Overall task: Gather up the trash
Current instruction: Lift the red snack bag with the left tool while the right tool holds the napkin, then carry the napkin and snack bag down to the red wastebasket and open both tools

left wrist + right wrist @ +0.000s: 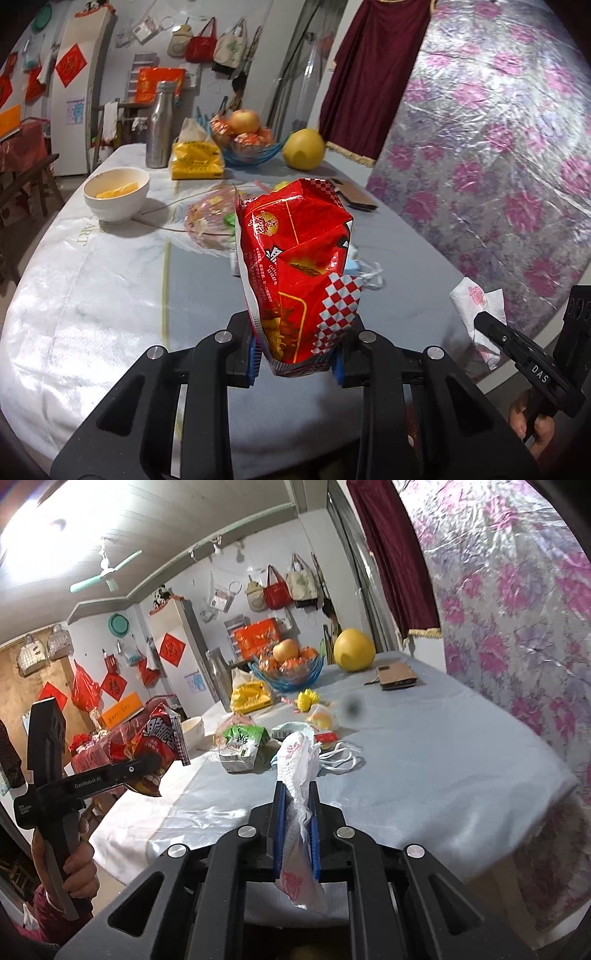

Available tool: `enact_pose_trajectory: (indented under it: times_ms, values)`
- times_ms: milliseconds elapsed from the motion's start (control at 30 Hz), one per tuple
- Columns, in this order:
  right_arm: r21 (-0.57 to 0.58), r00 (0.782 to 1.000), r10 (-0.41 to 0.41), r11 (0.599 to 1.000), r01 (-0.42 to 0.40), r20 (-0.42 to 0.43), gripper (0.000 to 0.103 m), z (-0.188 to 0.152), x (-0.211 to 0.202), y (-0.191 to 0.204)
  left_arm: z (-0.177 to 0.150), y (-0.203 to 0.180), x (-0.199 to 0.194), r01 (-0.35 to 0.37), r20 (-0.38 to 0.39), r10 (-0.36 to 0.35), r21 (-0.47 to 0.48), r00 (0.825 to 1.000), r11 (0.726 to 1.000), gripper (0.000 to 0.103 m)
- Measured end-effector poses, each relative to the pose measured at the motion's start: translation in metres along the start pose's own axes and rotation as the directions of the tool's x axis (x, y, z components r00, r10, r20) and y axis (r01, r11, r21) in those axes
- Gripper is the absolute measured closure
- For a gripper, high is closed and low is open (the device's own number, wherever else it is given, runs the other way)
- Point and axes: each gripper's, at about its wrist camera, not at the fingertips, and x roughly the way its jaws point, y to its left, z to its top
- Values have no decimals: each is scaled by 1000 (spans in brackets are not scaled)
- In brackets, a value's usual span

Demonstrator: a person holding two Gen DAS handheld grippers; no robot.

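Observation:
My left gripper (297,360) is shut on a red snack bag (299,266) and holds it upright above the table's near side; the bag also shows in the right wrist view (155,746). My right gripper (296,812) is shut on a white tissue with pink print (295,771), held above the table's near edge; the tissue also shows at the right of the left wrist view (478,306). More litter lies mid-table: a green and white carton (242,744), a face mask (338,757), yellow peel (321,716) and a clear printed wrapper (207,221).
A white bowl (116,194), steel bottle (159,125), yellow tissue pack (195,158), blue fruit basket (247,144), pomelo (303,149) and brown wallet (395,675) stand at the table's (110,295) far side. A floral plastic sheet (498,147) hangs at the right.

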Motion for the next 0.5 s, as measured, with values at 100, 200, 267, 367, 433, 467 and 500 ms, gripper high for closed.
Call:
enact_pose_trajectory:
  times_ms: [100,200,267,367,433,467,500]
  values:
    - [13,1000,-15,1000,15,27,91,-2,-22,-9,-2,-15,-9,19,10,-20,16,1000,1000,73]
    - [26,998,-34,999,32,52,91,-4,-42,-19,-5,-30,-16,47,16,-47,34,999,998,73]
    - [30,997,-50,998,48,65,91,-5,-55,-26,-6,-43,-19,66,17,-67,47,998,997,73]
    - [34,994,-72,997,70,82,91,-7,-72,-37,-9,-61,-21,84,12,-85,74,996,994,73]
    - [37,992,-84,996,81,91,91,-8,-82,-43,-12,-74,-20,99,5,-100,95,995,991,73]
    - [36,991,-93,995,90,96,91,-9,-88,-47,-14,-80,-20,106,1,-107,101,994,989,72]
    - [35,990,-101,995,98,99,91,-9,-93,-49,-15,-85,-19,115,-4,-115,108,993,987,71]
